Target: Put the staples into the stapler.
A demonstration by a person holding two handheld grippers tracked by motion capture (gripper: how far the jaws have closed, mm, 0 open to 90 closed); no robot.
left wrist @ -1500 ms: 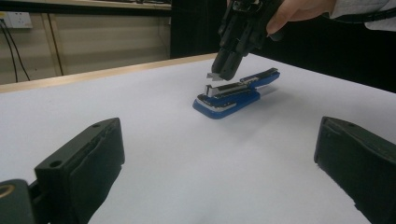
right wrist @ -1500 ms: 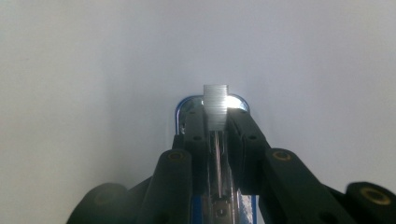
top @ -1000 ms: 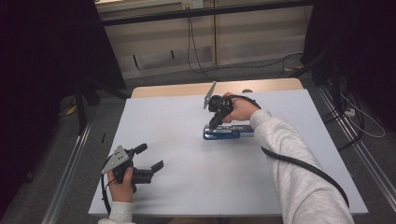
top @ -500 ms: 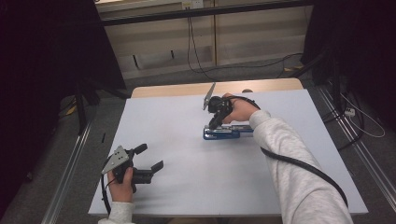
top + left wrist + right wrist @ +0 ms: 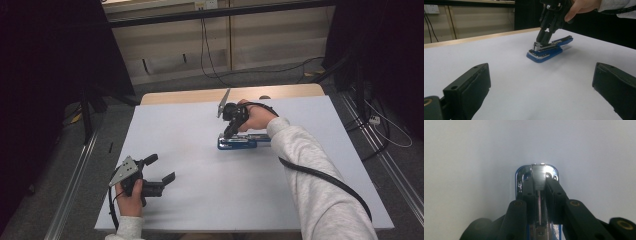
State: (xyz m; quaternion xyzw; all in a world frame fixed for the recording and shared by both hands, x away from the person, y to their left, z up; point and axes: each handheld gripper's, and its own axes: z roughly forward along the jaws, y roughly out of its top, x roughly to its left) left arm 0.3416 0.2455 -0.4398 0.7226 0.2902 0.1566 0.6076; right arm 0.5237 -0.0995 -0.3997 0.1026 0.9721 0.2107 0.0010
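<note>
Right gripper (image 5: 229,133) tipped steeply down onto the front end of a blue stapler (image 5: 243,142), jaws drawn in tight on either side of the stapler's narrow metal top. Same grip seen up close from the right gripper view: black jaws pressed against both flanks of the ribbed metal head (image 5: 539,178), only that metal strip between them, blue base (image 5: 518,185) peeking out to the left. No slack visible between the pads and the metal; clamped on the stapler, then. From the left gripper view, the right gripper (image 5: 541,40) coming down from above onto the near tip of the stapler (image 5: 549,48), a hand (image 5: 580,6) wrapped round its body at the top edge.

Stapler lying flat on the white table (image 5: 200,210), a little right of the middle and toward the far side, long axis running across, its upper arm hinged slightly up at the end away from the jaws.

Left gripper (image 5: 161,170) well apart from all that, near the front left corner of the table, held low in the left hand (image 5: 131,197) and pointed toward the stapler. Jaws spread wide, one at each lower corner of the left gripper view, with bare white table (image 5: 536,95) between them. Nothing held, nothing touched. Grey three-cornered plate (image 5: 124,171) on top, cable looping down by the wrist.
</note>
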